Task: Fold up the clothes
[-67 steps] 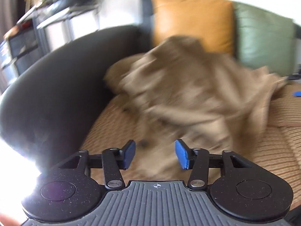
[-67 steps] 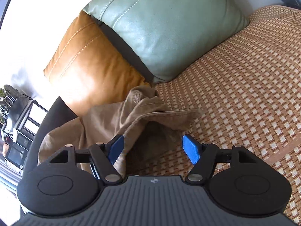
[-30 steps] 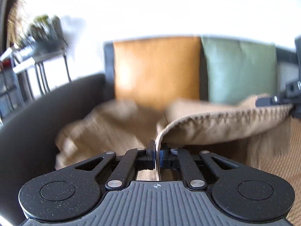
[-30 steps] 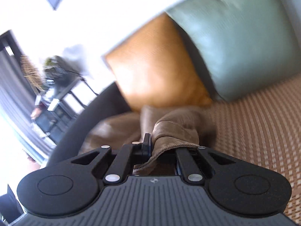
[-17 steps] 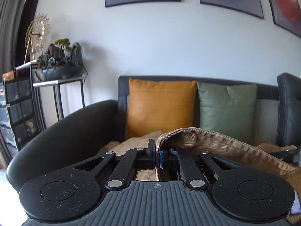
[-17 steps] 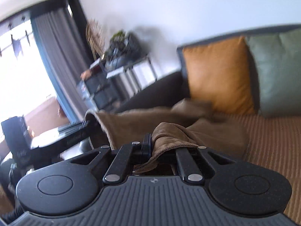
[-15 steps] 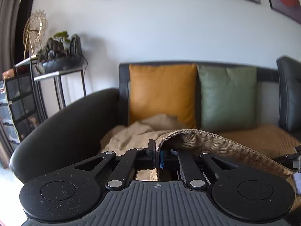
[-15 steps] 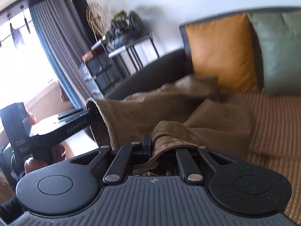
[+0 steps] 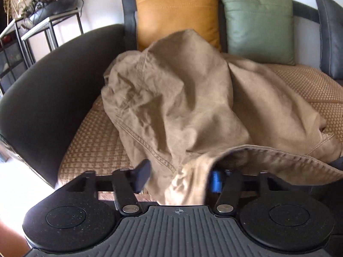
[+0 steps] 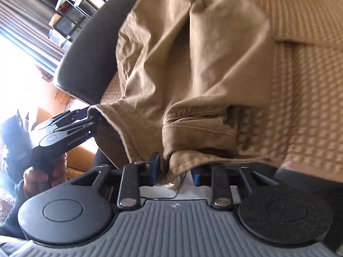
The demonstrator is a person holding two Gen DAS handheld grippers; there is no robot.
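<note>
Two grippers had been clamped on the hem of the tan trousers [image 9: 188, 98] a second before and carried it high over the sofa; now we had brought both down towards the front of the seat and were letting go. The left gripper [image 9: 179, 176] was opening, its pads spread well apart, with cloth hanging loose between them and pressed by neither. The right gripper [image 10: 175, 171] was opening too, less far, and a fold of hem [image 10: 174, 167] lay slack between its pads, no longer pinched. From the right wrist view we saw the left gripper [image 10: 90, 112] at the far corner of the hem, held in a hand [image 10: 40, 176].

The trousers lay spread over the woven seat cover [image 9: 92, 141], heaped against the orange cushion [image 9: 178, 15] at the back and running forward to the seat edge under our fingers. We judged this the end of a shake-out: the garment was laid roughly along the seat but still rumpled and humped, so no fold was made yet.

Around it stood the green cushion [image 9: 257, 25], the black armrest [image 9: 53, 81] and a side table with a plant [image 9: 49, 2]. The orange cushion propped up the far end, which we thought could hinder laying it flat
</note>
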